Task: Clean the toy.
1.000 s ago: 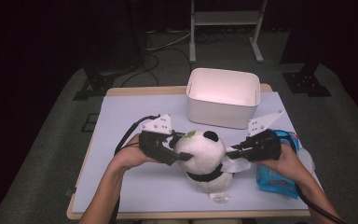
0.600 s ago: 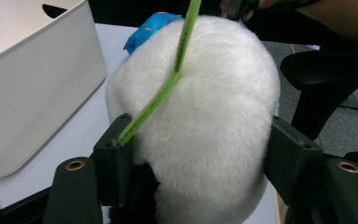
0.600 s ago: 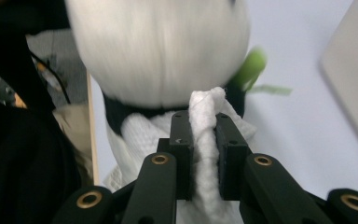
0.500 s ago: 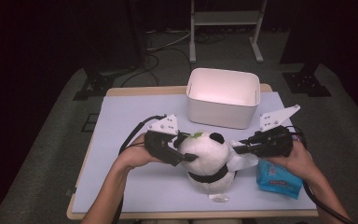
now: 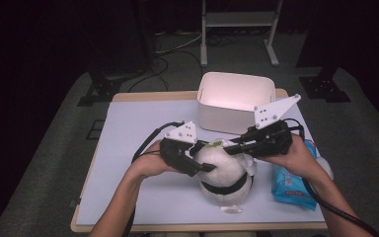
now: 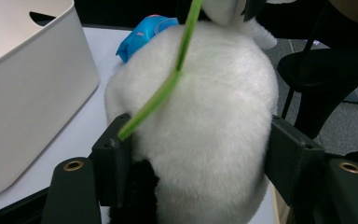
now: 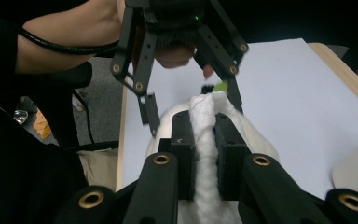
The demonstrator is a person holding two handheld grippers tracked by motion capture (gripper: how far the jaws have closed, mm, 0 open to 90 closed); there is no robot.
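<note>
I am clamping my left gripper (image 5: 203,165) around the plush panda (image 5: 225,174), which is sitting just in front of the white bin (image 5: 237,101); my right gripper (image 5: 233,146) is pinching its white fold.

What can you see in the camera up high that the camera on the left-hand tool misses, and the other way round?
The high view alone takes in the whole table, both forearms, and the right gripper pinching white plush. The left gripper view alone shows up close how its two black pads press the plush panda's sides, with a green strip draped over it. Both share the panda, the white bin and the blue packet.
</note>
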